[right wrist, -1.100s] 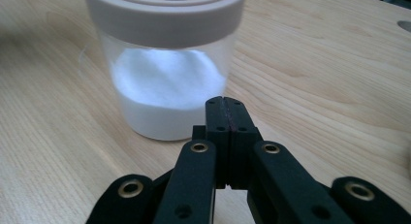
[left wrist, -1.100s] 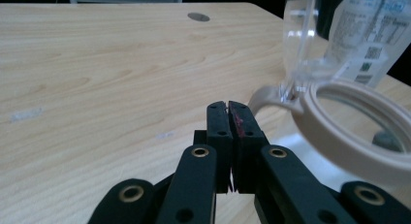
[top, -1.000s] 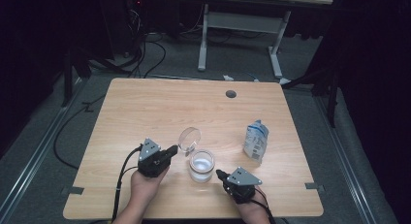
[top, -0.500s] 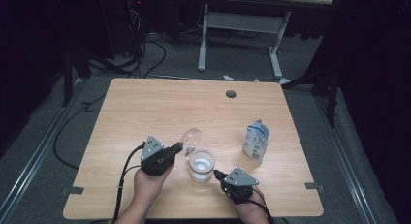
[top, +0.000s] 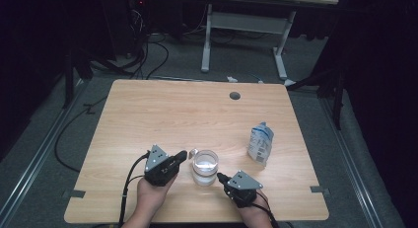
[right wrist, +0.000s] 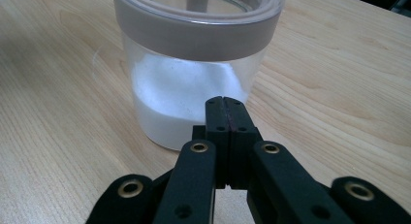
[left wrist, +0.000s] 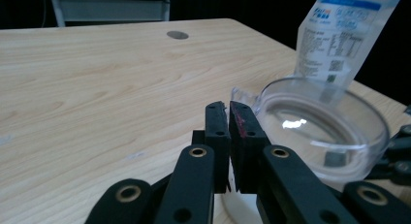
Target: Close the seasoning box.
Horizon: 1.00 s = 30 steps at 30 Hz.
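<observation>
Jar (top: pixel 205 167) between left gripper (top: pixel 183 155), right gripper (top: pixel 220 177)

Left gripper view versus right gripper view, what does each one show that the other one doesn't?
The left gripper view alone shows the blue and white pouch standing behind the jar, the round hole in the table, and the jar's clear lid from above. The right gripper view alone shows the white powder through the jar's side. Both share the jar, the wooden tabletop and a pair of black jaws closed on nothing.
</observation>
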### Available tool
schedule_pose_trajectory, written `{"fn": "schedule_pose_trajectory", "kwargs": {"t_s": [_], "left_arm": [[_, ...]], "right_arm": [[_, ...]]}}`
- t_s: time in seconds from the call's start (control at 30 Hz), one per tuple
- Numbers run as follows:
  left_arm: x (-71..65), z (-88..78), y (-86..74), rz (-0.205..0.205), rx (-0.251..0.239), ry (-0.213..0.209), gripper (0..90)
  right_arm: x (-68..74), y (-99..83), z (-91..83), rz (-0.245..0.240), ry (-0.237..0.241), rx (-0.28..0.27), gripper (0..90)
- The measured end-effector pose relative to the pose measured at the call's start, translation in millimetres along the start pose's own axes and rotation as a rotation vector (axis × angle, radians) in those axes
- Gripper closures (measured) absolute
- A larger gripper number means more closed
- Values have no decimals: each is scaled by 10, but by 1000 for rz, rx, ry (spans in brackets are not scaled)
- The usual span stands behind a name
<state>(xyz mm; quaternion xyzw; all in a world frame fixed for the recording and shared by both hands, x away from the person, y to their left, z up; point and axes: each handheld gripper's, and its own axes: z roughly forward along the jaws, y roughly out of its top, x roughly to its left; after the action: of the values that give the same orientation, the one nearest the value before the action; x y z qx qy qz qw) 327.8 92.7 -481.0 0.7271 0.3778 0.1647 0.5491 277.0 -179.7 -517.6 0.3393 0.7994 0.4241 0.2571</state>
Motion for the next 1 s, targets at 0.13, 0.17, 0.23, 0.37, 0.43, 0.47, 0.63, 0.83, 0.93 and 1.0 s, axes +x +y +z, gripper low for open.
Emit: {"fn": "schedule_pose_trajectory", "kwargs": {"t_s": [0.13, 0.17, 0.23, 0.37, 0.43, 0.47, 0.63, 0.83, 0.93, 1.0], "left_arm": [[100, -98, -107, 16, 27, 39, 849], [121, -117, -129, 15, 29, 45, 846], [177, -166, -189, 13, 44, 59, 839], [276, -258, -308, 13, 64, 83, 812], [335, -292, -362, 26, 77, 105, 793], [371, -310, -391, 30, 82, 116, 784], [556, -420, -496, -11, 91, 133, 749], [755, -638, -596, -30, 98, 193, 749], [805, -720, -615, -25, 95, 226, 736], [813, -734, -617, -33, 90, 235, 728]], "right_arm": [[-12, 1, -13, 3, -6, -4, 900], [-18, 2, -16, 4, -8, -3, 900], [-23, 3, -15, 6, -10, -3, 900], [-23, 19, -16, 5, -20, -5, 900], [-43, 31, -13, 11, -26, -9, 900], [-52, 35, -11, 14, -29, -9, 900], [-122, 84, 3, 22, -50, -19, 900], [-197, 180, 4, 31, -67, -45, 900], [-229, 223, 32, 36, -74, -55, 900], [-228, 226, 45, 33, -75, -57, 900]]}}
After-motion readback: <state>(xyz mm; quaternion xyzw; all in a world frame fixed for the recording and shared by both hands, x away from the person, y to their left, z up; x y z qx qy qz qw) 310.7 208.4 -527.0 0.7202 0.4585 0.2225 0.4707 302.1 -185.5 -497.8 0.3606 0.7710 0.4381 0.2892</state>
